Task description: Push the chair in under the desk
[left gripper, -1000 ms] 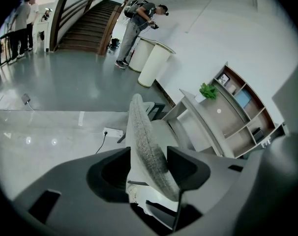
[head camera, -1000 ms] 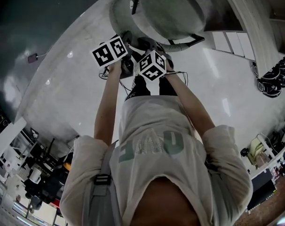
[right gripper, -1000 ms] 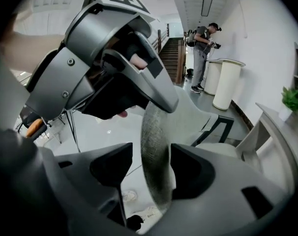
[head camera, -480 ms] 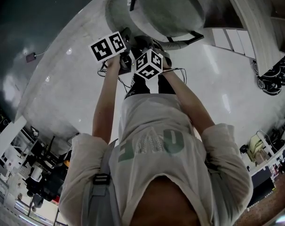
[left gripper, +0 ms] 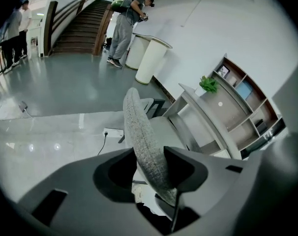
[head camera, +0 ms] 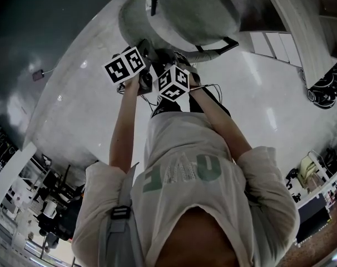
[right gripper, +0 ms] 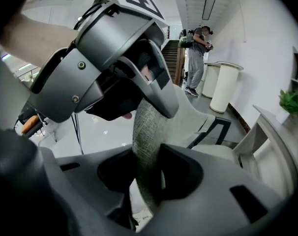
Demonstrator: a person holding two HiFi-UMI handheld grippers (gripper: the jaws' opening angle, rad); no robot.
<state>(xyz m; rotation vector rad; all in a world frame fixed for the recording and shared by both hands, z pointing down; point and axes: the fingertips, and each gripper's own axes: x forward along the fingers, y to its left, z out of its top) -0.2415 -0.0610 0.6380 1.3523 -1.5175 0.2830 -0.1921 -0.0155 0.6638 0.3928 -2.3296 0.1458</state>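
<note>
The grasping step is finishing and the push itself is not yet under way. The left claw [left gripper: 149, 162] is clenching on the top edge of the chair's grey fabric backrest [left gripper: 139, 127]. Its jaws have just been closing, and the padded rim is now sitting pinched between both pads. The right claw [right gripper: 148, 170] is doing the same just beside it, at about three o'clock from the left one. Its jaws have also just been closing, and they are now squeezing the same rim.

In the head view the chair [head camera: 196, 10] is standing on the pale glossy floor [head camera: 85, 104] at twelve o'clock from the person. Its seat is facing away from the person. The white bench [left gripper: 203, 109] is running past the chair's far side at roughly one to two o'clock. The seat appears to be standing clear of the bench, though how far under it already sits is hard to tell.

The next move is calling for a steady, level shove toward twelve o'clock, with both claws pressing evenly so the chair is not swinging round. The armrest [head camera: 218, 46] looks like the part most likely to catch the bench edge, so it needs watching.
</note>
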